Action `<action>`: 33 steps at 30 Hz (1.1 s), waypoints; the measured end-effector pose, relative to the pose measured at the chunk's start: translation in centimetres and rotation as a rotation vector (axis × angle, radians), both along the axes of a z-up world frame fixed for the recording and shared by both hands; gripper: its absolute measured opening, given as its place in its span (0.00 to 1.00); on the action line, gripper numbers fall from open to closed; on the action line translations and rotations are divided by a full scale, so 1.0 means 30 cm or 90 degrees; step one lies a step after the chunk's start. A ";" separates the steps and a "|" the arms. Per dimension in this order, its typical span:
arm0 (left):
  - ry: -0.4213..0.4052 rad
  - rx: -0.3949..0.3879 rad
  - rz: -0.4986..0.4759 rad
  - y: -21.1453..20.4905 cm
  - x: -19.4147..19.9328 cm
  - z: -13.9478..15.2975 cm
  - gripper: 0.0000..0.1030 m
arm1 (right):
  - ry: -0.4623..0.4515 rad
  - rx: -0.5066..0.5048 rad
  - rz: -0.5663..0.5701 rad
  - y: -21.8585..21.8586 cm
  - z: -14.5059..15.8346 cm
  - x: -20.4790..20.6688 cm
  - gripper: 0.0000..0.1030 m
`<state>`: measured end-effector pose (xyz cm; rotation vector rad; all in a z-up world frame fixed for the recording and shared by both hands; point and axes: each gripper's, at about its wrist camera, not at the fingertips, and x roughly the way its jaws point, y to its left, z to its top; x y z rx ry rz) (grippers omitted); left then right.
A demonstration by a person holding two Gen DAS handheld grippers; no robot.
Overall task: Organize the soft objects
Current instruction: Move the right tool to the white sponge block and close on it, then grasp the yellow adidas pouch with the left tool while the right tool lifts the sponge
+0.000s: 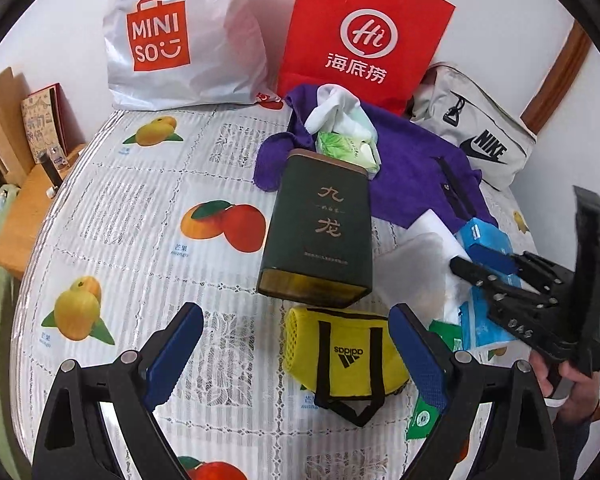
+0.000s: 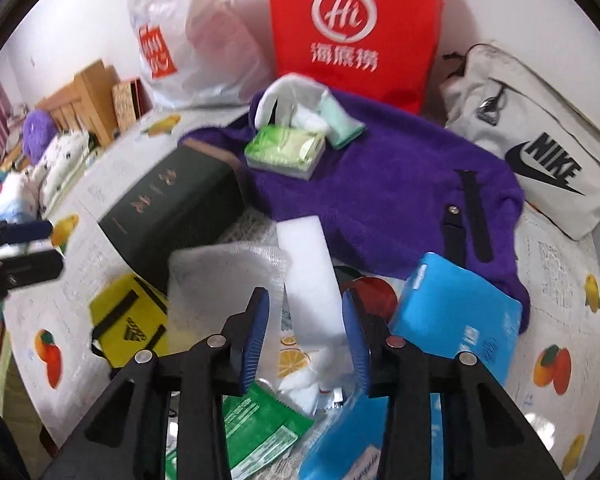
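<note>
White foam block (image 2: 308,280): long, smooth, rectangular slab lying on the bench (image 1: 112,216), far end touching the purple fleece (image 2: 380,184), near end between the right gripper (image 2: 306,340) fingers, which stand narrow on either side of it; contact not resolvable. A white mesh cloth (image 2: 220,276) lies just left of it, a blue tissue pack (image 2: 456,312) just right. Left gripper (image 1: 296,356) fingers wide, holding nothing, above the yellow adidas bag (image 1: 346,354). Dark green tin (image 1: 320,228) lies beyond. Open fruit-print surface on the left side.
</note>
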<state>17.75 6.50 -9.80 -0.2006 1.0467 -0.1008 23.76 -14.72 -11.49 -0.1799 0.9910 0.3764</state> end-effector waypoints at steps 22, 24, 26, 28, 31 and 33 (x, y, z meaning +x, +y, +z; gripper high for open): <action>0.019 -0.014 -0.009 0.013 0.056 -0.046 0.91 | 0.006 -0.048 0.021 0.032 -0.013 0.045 0.39; 0.022 -0.014 -0.007 0.015 0.058 -0.051 0.91 | -0.004 -0.045 0.015 0.029 -0.001 0.061 0.40; 0.021 -0.019 -0.009 0.018 0.057 -0.052 0.91 | -0.006 -0.050 0.011 0.030 -0.007 0.088 0.41; 0.020 -0.019 -0.009 0.018 0.058 -0.052 0.91 | 0.009 -0.054 0.009 0.033 -0.026 0.117 0.44; 0.020 -0.017 -0.011 0.020 0.056 -0.051 0.91 | 0.043 -0.025 0.010 0.036 -0.052 0.147 0.50; 0.018 -0.018 -0.011 0.024 0.054 -0.049 0.91 | 0.054 -0.018 0.009 0.042 -0.070 0.155 0.41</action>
